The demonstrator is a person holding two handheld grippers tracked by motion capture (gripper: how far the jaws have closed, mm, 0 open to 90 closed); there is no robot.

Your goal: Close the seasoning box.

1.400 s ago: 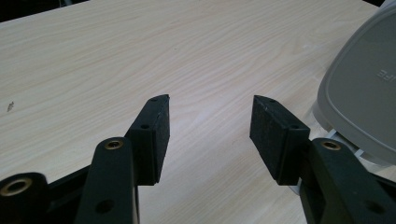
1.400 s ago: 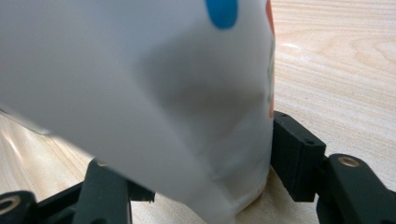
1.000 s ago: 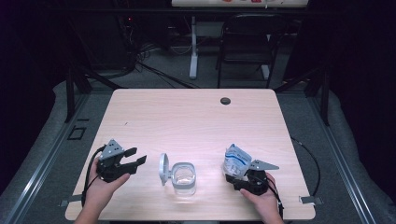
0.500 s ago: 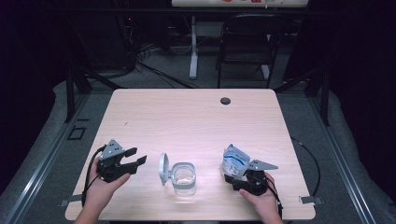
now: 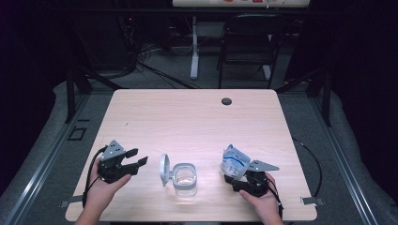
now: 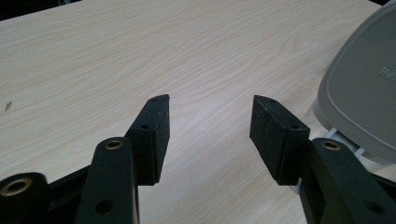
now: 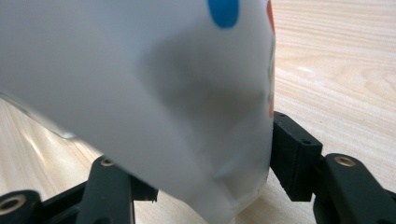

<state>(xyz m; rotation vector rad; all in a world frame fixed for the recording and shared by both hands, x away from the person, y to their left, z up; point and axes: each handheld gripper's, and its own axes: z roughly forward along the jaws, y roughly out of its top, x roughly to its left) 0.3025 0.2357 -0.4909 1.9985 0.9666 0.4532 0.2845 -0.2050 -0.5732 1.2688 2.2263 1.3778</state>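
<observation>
A clear plastic container (image 5: 184,178) stands near the table's front edge, its grey hinged lid (image 5: 164,169) swung open on its left side. My left gripper (image 5: 137,157) hovers left of the lid, open and with nothing between its pads (image 6: 210,100); the lid (image 6: 364,79) shows at that view's right edge. Right of the container, my right gripper (image 5: 233,174) is shut on a white pouch with blue and red print (image 5: 233,161). In the right gripper view the pouch (image 7: 154,79) stands between the jaws (image 7: 205,154) and the right pad (image 7: 292,140) presses its side.
The pale wooden table (image 5: 197,122) has a black round grommet (image 5: 226,101) near its far edge. Beyond the table stand a dark chair (image 5: 248,47) and a desk leg, with cables on the floor. A cable trails from each gripper.
My right gripper has edged slightly left toward the container with the pouch in it. The left gripper and the container have stayed put.
</observation>
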